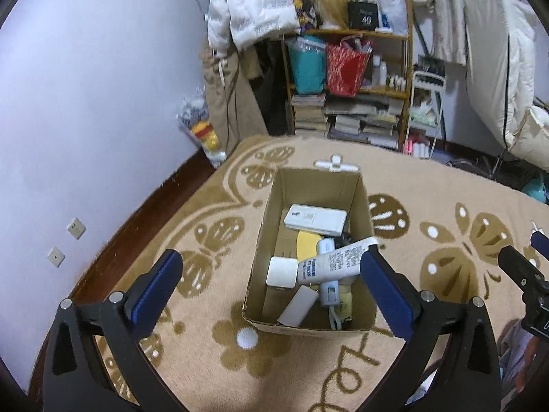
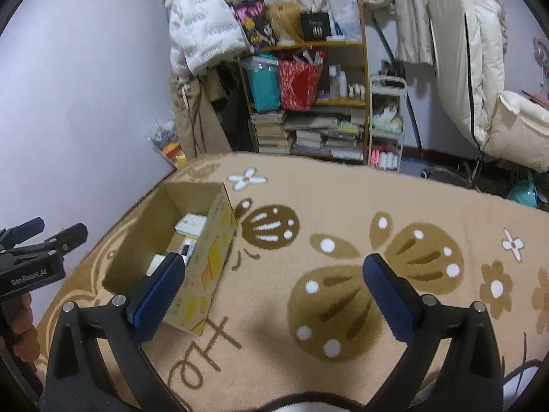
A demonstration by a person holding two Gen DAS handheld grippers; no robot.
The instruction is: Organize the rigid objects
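Observation:
An open cardboard box (image 1: 264, 226) sits on a beige butterfly-pattern blanket (image 1: 429, 206). Inside lie a white power bank (image 1: 315, 219), a white and blue tube (image 1: 329, 263), a white square block (image 1: 282, 272), a grey flat bar (image 1: 298, 305), a yellow disc (image 1: 307, 243) and other small items. My left gripper (image 1: 269, 271) is open and empty above the box's near end. In the right wrist view the box (image 2: 206, 267) is at the left. My right gripper (image 2: 272, 274) is open and empty over bare blanket, right of the box.
A wall with sockets (image 1: 76, 228) runs along the left. A wooden shelf (image 1: 350, 79) with books, a teal bin and a red bag stands behind the blanket, with hanging coats (image 1: 247, 7) and a white cart (image 1: 427, 103). The left gripper shows at the right wrist view's left edge (image 2: 31, 250).

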